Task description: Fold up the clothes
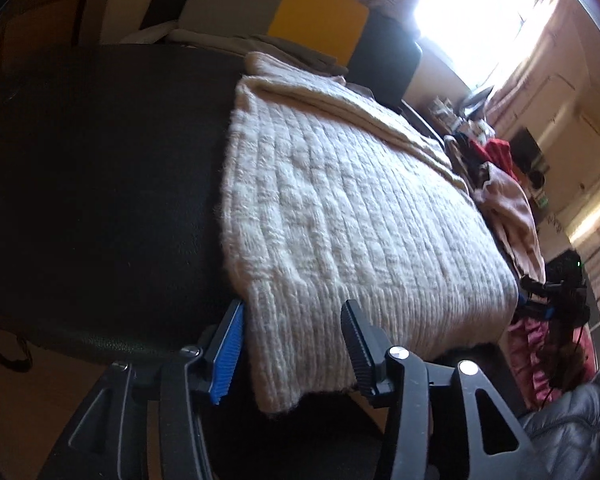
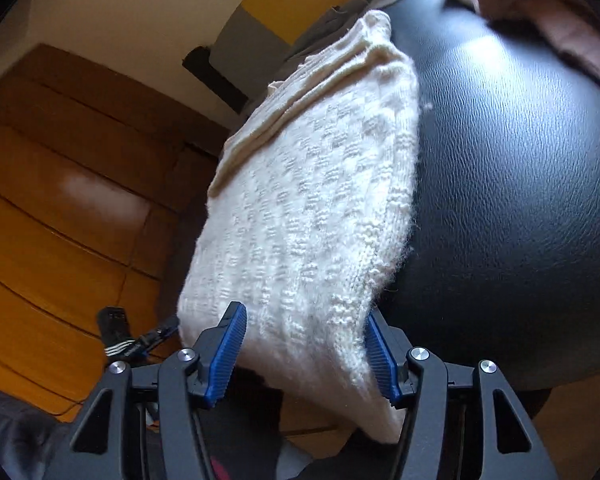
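Now both my tools straddle the near hem of a cream knitted sweater [image 1: 340, 208] spread across a black leather ottoman [image 1: 100, 180], its hem hanging over the near edge. My left gripper [image 1: 292, 344] stands with its fingers apart, one on each side of the hem's left corner, nothing pinched yet. My right gripper [image 2: 304, 356] is likewise spread wide around the hem's other corner, blue pads [image 2: 228, 352] just beside the wool but not closed on it.

A sleeve or side panel already lies folded inward along the sweater's far side, so I judge the next step to be lifting the hem toward the collar.

The risks, as I read them: the thick, fuzzy knit could slip from a shallow bite, or one pad could catch only the top layer and drag the folded panel open. Smooth leather gives little friction, so an uneven pull might slide the whole garment toward the pile of pink and red clothes [image 1: 504, 200] at the ottoman's far end.
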